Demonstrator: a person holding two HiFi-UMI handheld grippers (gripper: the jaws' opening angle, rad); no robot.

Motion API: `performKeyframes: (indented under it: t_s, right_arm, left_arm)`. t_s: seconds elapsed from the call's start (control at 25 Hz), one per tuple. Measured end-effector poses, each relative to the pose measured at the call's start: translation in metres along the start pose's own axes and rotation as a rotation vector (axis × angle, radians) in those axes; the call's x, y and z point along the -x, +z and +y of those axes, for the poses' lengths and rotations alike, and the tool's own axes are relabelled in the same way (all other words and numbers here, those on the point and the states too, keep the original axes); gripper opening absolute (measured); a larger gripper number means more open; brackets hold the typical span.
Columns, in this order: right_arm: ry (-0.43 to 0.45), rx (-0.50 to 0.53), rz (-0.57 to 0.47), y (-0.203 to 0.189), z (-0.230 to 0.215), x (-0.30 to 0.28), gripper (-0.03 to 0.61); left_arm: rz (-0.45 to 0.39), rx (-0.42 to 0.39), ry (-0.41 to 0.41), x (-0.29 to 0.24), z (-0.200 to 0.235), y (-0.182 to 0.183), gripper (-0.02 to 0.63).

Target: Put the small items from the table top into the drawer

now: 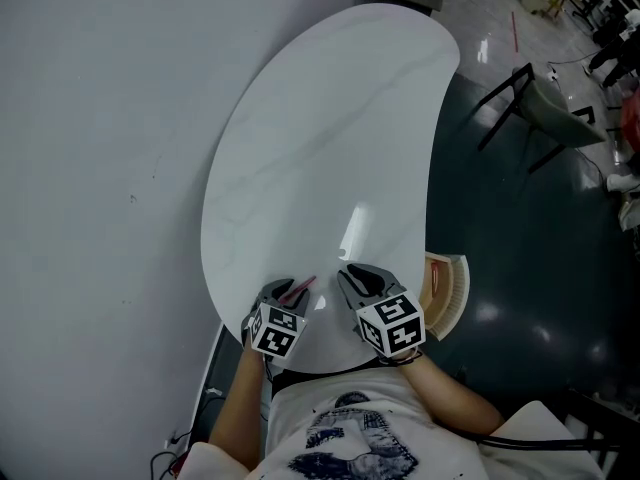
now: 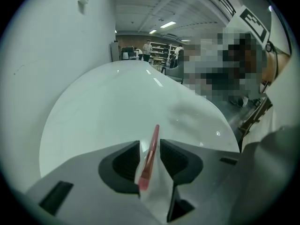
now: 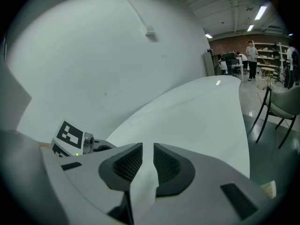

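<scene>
A thin pink brush-like stick (image 1: 301, 288) lies near the front edge of the white curved table (image 1: 330, 138). My left gripper (image 1: 293, 290) is lowered over it. In the left gripper view the stick (image 2: 150, 156) runs lengthwise through the gap between the jaws of the left gripper (image 2: 150, 144). The pads stand apart and do not press on it. My right gripper (image 1: 352, 273) hovers just to the right over bare table top. In its own view the right gripper (image 3: 148, 146) shows a narrow gap with nothing inside. An open wooden drawer (image 1: 447, 286) sticks out under the table's right edge.
A plain wall (image 1: 90, 168) runs close along the table's left side. A dark chair (image 1: 545, 108) stands on the floor at the far right, also seen as the chair (image 3: 283, 102) in the right gripper view. People stand far off in the room behind.
</scene>
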State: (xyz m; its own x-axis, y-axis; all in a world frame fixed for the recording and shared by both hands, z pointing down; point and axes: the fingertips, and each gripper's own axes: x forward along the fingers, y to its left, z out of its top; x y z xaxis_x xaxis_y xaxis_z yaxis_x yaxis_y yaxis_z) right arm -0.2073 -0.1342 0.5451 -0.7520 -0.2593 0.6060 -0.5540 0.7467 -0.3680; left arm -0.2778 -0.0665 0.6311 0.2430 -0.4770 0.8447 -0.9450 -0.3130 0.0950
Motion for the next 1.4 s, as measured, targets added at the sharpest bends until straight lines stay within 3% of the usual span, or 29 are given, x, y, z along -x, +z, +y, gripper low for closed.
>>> performKeyframes:
  t_s: [0.44,0.72,0.96,1.4]
  right_arm:
    - [-0.016,-0.025,-0.012,0.001,-0.001,0.007,0.087]
    - [-0.085,-0.071,-0.036,-0.006,-0.002,0.026,0.087]
    - [-0.159,-0.109,-0.082,-0.002,0.013,0.045,0.087]
    - [-0.27,-0.162,-0.166,-0.01,0.073,0.069,0.087]
  left_arm:
    - [0.007,-0.019,0.031,-0.002,0.001,-0.006,0.094]
    - [-0.022,-0.008,0.051,-0.001,0.0,-0.008,0.071]
    - [-0.05,0.054,0.021,0.01,0.002,-0.016,0.064]
    - [-0.135,-0.055,-0.057,0.068,0.002,-0.016,0.064]
